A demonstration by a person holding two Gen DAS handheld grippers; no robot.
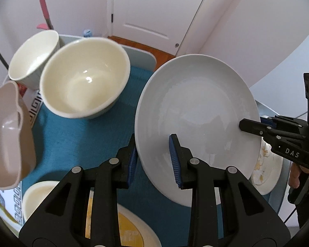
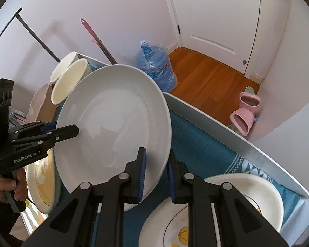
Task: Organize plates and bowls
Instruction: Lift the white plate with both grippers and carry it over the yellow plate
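1. The left gripper fills the bottom of the left wrist view; its blue pads pinch the near rim of the white plate, jaws nearly closed on it.
2. The right gripper fills the bottom of the right wrist view, jaws nearly closed on the plate's opposite rim, one pad on each face.
3. The plate hangs tilted between the two grippers, clear of the teal mat, and takes up the centre right of the left view and the centre left of the right view.
4. Below the left gripper, at the bottom of the left view, lies a yellow-patterned plate, with a small cream bowl to its left.
5. A pink dish sits tilted at the left edge of that view.
6. In the right view, a gold-rimmed plate and a cream dish lie at the lower right on the mat.
7. A hand grips the left gripper's handle at the lower left of the right view.
8. Farther back, at the upper left of the left view, a large cream bowl stands on the mat, with a white bowl touching it behind.
9. Beyond the table edge in the right view stand a blue water jug at upper centre, pink slippers at right, and a white door at top.
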